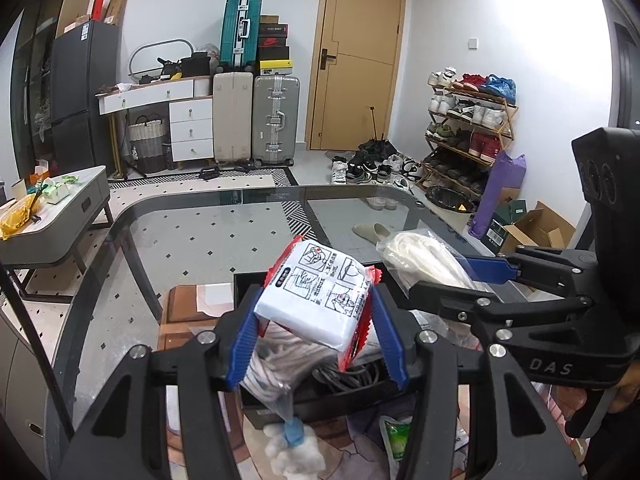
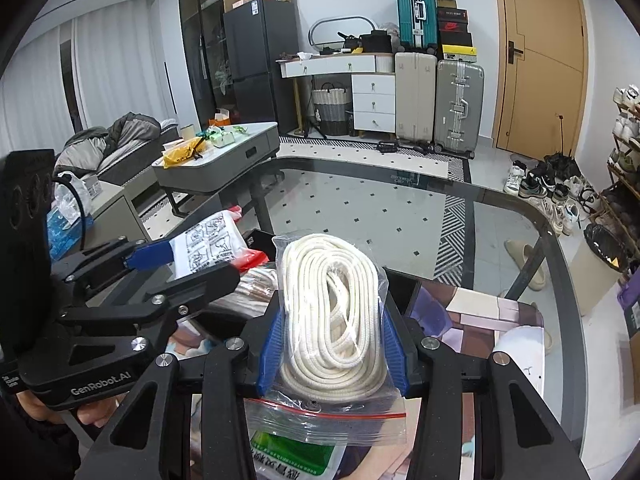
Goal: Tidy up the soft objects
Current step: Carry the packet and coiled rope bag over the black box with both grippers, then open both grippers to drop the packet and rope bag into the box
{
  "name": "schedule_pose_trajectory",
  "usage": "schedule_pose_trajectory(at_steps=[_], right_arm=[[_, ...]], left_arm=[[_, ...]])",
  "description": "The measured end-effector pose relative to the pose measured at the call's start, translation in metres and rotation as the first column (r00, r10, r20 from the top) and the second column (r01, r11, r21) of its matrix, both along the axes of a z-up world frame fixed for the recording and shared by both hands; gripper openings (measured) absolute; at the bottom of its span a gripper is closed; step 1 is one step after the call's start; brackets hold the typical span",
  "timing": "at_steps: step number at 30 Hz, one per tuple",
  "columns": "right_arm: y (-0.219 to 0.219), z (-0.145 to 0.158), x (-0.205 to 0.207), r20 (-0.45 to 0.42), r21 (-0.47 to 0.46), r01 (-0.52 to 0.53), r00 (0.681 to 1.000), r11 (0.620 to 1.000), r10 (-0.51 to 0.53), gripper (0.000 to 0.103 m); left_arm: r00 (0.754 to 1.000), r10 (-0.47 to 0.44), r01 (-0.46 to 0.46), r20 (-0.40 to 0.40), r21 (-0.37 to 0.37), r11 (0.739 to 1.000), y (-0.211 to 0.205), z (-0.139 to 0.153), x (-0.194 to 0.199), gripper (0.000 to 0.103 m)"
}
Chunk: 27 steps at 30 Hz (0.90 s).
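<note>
Bright, even indoor light — glare blooms on the right-hand wall, sharp focus, strong fisheye bending and dark corners.

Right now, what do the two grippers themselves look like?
Both are black frames with silver bolts and ribbed blue pads on the fingers. The left gripper reads "GenRobot.AI" in the right wrist view; the right gripper reads "DAS" in the left wrist view.

Cream rope (image 2: pixel 336 312), blue-padded tongs (image 2: pixel 334 344)
</note>
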State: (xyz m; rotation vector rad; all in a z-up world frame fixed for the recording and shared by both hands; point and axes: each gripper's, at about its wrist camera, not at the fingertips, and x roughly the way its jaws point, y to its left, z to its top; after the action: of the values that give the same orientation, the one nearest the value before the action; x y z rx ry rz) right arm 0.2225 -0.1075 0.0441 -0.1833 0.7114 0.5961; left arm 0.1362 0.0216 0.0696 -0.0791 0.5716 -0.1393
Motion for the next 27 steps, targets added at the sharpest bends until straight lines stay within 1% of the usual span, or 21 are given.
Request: schedule_pose_trajectory(at_steps=[6,8,9,10,14,16,18,19,21,22,24,26,27], right_arm=[[0.008,-0.016,0.019,-0.015,-0.049,0.005,1.0,0.999,-0.006,0.045],[0.01,-0.019,0.022,-0.012,-0.057,0.002,1.0,0.998,-0.003,0.051],[0.011,-0.019,0.021,-0.002,-0.058,0.0,1.0,0.998,0.0,0.058],[0.009,-0.019,0.021,0.015,-0.065,0.004,1.0,0.998,-0.003,0.061],[-0.003,-0.015,0.021,0.043,-0.072,0.02,0.999,0.997,-0.017,0.072],[-0.009,-0.012,0.017,0.057,-0.072,0.029,0.998,0.997,-0.025,0.078],[-0.016,-0.009,0.014,0.069,-0.069,0.038,0.997,0.997,-0.033,0.082],[-0.017,-0.007,0.01,0.076,-0.067,0.042,0.996,0.997,-0.037,0.085],[-0.022,-0.005,0.005,0.083,-0.059,0.046,0.996,0.997,-0.041,0.088],[-0.026,-0.005,0.002,0.086,-0.053,0.05,0.995,0.997,-0.046,0.09],[-0.031,-0.004,-0.003,0.089,-0.044,0.056,0.995,0.997,-0.052,0.094],[-0.035,-0.006,-0.009,0.086,-0.03,0.061,0.995,0.998,-0.059,0.099],[-0.038,-0.007,-0.012,0.085,-0.02,0.065,0.994,0.998,-0.063,0.101]], left_arm=[[1.0,0.0,0.0,-0.013,-0.009,1.0,0.004,-0.004,0.008,0.053],[1.0,-0.003,0.003,-0.019,-0.007,1.0,0.004,-0.005,0.01,0.053],[1.0,-0.004,0.004,-0.021,-0.008,1.0,0.004,-0.007,0.01,0.053],[1.0,-0.006,0.005,-0.023,-0.012,1.0,0.005,-0.007,0.011,0.053],[0.999,-0.009,0.009,-0.031,-0.012,1.0,0.004,-0.008,0.016,0.055],[0.999,-0.007,0.007,-0.038,-0.007,1.0,0.003,-0.009,0.017,0.061],[0.999,0.001,-0.001,-0.037,-0.003,1.0,0.002,-0.009,0.016,0.073],[0.999,-0.001,0.001,-0.033,-0.007,1.0,0.003,-0.008,0.014,0.075],[1.0,-0.005,0.005,-0.025,-0.012,1.0,0.005,-0.007,0.01,0.083],[1.0,-0.009,0.009,-0.022,-0.009,1.0,0.005,-0.006,0.006,0.084],[1.0,-0.003,0.003,-0.02,0.0,1.0,0.006,-0.005,0.002,0.095],[1.0,0.013,-0.013,-0.012,0.004,1.0,0.009,-0.005,-0.006,0.103],[1.0,0.015,-0.015,-0.011,-0.003,1.0,0.011,-0.005,-0.009,0.103]])
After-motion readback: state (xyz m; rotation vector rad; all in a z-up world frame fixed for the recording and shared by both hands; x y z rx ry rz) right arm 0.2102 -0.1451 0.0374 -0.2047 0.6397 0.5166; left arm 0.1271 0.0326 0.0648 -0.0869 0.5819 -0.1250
